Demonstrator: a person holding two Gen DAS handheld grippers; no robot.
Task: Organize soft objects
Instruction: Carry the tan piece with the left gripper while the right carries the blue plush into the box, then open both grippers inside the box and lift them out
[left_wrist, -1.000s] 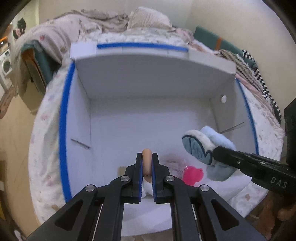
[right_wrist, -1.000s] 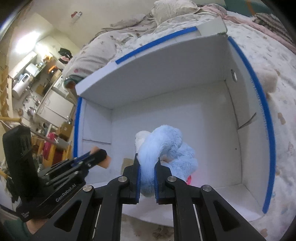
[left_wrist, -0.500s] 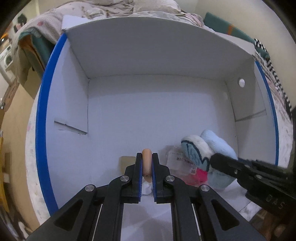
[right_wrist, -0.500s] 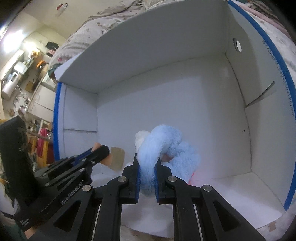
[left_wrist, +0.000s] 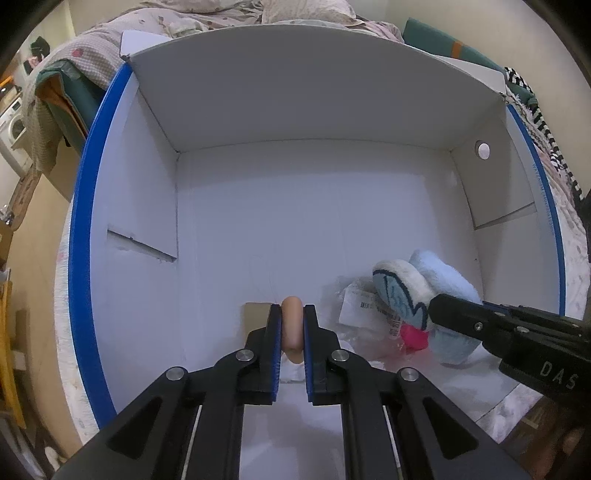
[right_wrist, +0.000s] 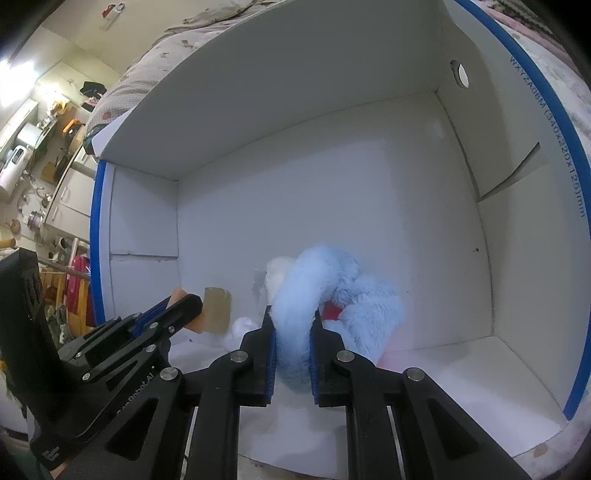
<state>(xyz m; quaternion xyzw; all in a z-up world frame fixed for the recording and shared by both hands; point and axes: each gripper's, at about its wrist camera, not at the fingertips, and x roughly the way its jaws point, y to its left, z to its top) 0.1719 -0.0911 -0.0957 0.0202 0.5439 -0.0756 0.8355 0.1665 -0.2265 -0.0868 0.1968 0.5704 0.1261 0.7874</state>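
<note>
My left gripper (left_wrist: 292, 314) is shut on a small peach-coloured soft piece (left_wrist: 291, 325) and holds it low inside a white cardboard box (left_wrist: 295, 206) with blue rims. My right gripper (right_wrist: 292, 317) is shut on a light blue plush toy (right_wrist: 332, 291) with a white and navy patch and a pink part, inside the same box on the right. In the left wrist view the plush (left_wrist: 436, 288) and right gripper (left_wrist: 439, 310) show at the lower right. In the right wrist view the left gripper (right_wrist: 188, 304) is at the lower left.
A brown tag (left_wrist: 255, 317) and a clear plastic wrapper with a label (left_wrist: 365, 306) lie on the box floor. The box stands on a bed with floral bedding (left_wrist: 207, 18). A cluttered room (right_wrist: 40, 147) lies beyond the box's left side.
Both grippers have moved forward and down into the box with their loads. The box walls now fill both views. Both grips are unchanged.
</note>
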